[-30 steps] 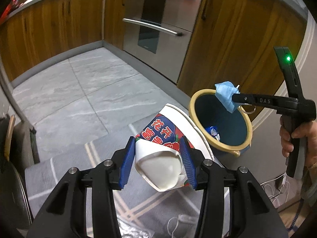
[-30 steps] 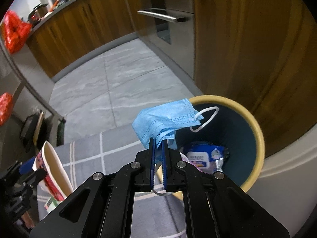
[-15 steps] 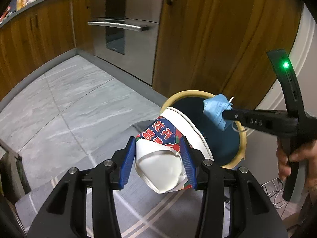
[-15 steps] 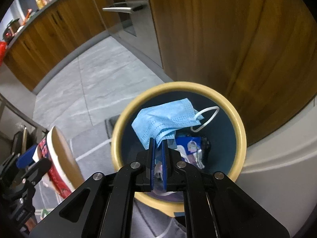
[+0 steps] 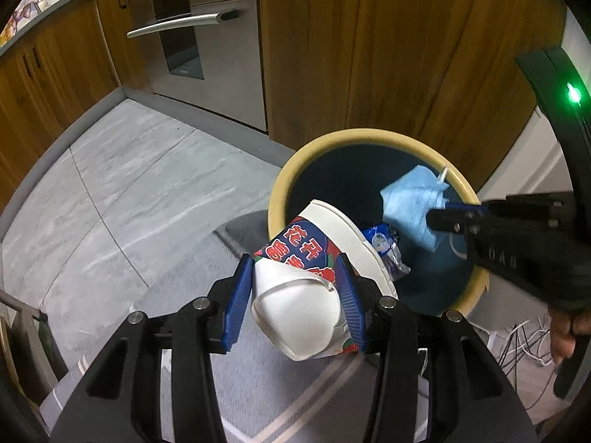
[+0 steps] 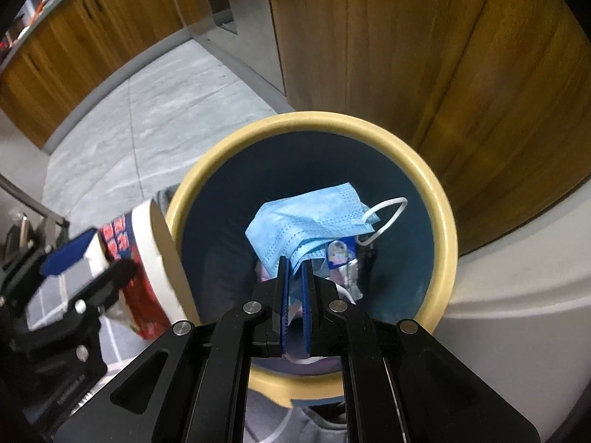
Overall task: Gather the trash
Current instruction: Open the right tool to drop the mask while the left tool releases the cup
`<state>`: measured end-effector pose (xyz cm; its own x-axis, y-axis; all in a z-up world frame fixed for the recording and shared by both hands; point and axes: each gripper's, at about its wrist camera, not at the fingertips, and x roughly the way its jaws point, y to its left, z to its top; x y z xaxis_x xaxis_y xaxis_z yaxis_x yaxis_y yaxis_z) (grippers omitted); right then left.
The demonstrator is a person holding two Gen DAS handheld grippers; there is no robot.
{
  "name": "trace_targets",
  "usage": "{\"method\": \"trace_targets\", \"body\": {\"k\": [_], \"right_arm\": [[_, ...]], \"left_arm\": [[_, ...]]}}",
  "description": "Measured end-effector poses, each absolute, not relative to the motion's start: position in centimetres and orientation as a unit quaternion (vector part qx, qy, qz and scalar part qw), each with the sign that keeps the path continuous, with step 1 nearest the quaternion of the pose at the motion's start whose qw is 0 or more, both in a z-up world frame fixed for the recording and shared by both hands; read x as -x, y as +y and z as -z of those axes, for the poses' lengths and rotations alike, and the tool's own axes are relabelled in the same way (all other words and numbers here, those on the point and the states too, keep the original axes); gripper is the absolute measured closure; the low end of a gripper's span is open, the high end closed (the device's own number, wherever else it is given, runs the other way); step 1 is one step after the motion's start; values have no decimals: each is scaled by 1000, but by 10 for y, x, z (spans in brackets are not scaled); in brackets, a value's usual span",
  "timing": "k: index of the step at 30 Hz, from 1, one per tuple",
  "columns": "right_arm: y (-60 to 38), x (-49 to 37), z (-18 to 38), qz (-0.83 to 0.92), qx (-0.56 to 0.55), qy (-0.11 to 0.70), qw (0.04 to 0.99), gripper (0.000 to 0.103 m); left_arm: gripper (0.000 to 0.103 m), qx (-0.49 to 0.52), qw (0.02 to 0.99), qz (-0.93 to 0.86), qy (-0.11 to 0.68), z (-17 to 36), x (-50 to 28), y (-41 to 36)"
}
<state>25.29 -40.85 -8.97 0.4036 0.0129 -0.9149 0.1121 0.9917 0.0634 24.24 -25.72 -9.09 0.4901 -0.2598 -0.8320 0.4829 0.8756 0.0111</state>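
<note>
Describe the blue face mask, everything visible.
The face mask is a light blue pleated disposable one, apparently thin non-woven fabric, crumpled and folded. A white elastic ear loop sticks out to one side. The right gripper is shut on its lower edge, holding it above the open mouth of the yellow-rimmed bin, over wrappers at the bottom. It touches only the gripper's blue pads.

A crushed paper cup (image 5: pixel 295 295) is clamped between the blue pads of the left tool (image 5: pixel 293 297), its rim held over the edge of the yellow-rimmed bin (image 5: pixel 275 199). A blue face mask (image 5: pixel 412 203) is pinched by the right tool (image 5: pixel 443 216) above the bin's opening.
</note>
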Motion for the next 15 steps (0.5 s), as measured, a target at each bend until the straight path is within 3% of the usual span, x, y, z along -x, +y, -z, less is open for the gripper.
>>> {"method": "trace_targets", "body": {"k": [15], "right_arm": [[-422,-250,90,35,-80,547,833,95]], "left_arm": [[57,-141,856,210,451,95,-268,-269]]}}
